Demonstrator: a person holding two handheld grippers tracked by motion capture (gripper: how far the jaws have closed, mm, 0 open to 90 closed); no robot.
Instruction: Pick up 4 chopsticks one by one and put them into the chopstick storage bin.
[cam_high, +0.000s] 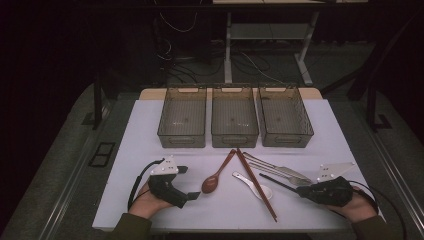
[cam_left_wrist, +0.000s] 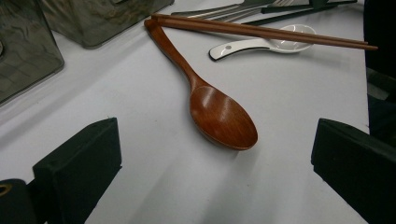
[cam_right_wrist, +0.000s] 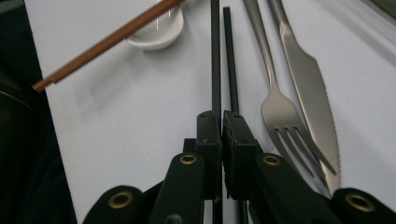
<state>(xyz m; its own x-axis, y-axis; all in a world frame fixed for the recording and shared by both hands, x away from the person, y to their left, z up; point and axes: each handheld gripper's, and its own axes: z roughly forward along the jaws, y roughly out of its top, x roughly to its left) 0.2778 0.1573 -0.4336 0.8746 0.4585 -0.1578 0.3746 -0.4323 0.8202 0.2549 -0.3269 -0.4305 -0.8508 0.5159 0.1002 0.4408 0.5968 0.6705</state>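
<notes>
You are working in a lab or test room, not a kitchen: your white worktop (cam_high: 150, 125) stands on dark carpet, loose cables (cam_high: 175, 22) hang and trail beyond its far edge, and a bare desk frame (cam_high: 265, 40) stands behind in the dim room.

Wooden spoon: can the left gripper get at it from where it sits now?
Probably yes. The left gripper is open, and the wooden spoon lies on bare table straight ahead between its jaws. The brown chopsticks cross only the handle's far tip, so the bowl end looks free.
</notes>
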